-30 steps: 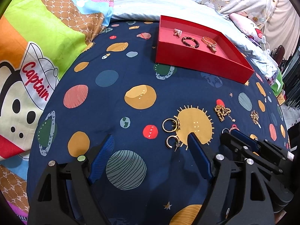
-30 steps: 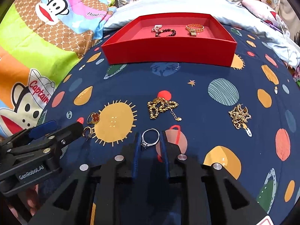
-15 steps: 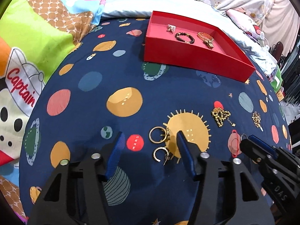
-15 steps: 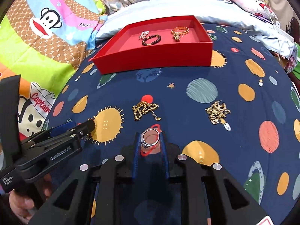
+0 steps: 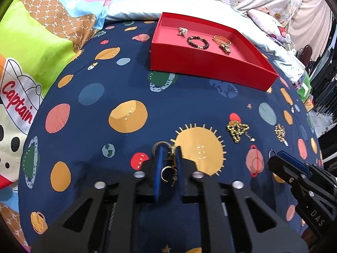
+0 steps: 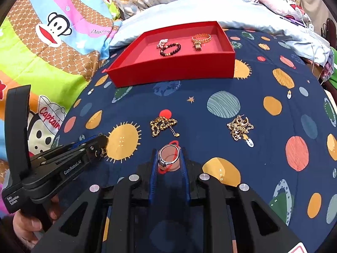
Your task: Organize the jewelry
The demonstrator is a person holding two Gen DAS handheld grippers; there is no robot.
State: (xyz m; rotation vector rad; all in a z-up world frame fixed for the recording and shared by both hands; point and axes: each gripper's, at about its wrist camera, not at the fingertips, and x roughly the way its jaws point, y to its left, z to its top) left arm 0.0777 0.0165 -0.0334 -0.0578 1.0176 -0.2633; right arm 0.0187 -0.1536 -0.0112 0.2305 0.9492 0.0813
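Left wrist view: the left gripper (image 5: 168,154) has its jaws just closing narrow on gold earrings (image 5: 167,171) lying on the planet-print bedspread (image 5: 126,84). Right wrist view: the right gripper (image 6: 168,158) holds a silver ring (image 6: 167,157) between narrow jaws. 2 gold chains (image 6: 163,124) (image 6: 240,127) lie near. Beyond sits the red tray (image 6: 172,71) with 3 pieces inside.

one red tray (image 6: 172,71), three bracelets (image 6: 170,49) inside, two gold chains (image 6: 162,124), one silver ring (image 6: 168,156), two gold earrings (image 5: 167,171)
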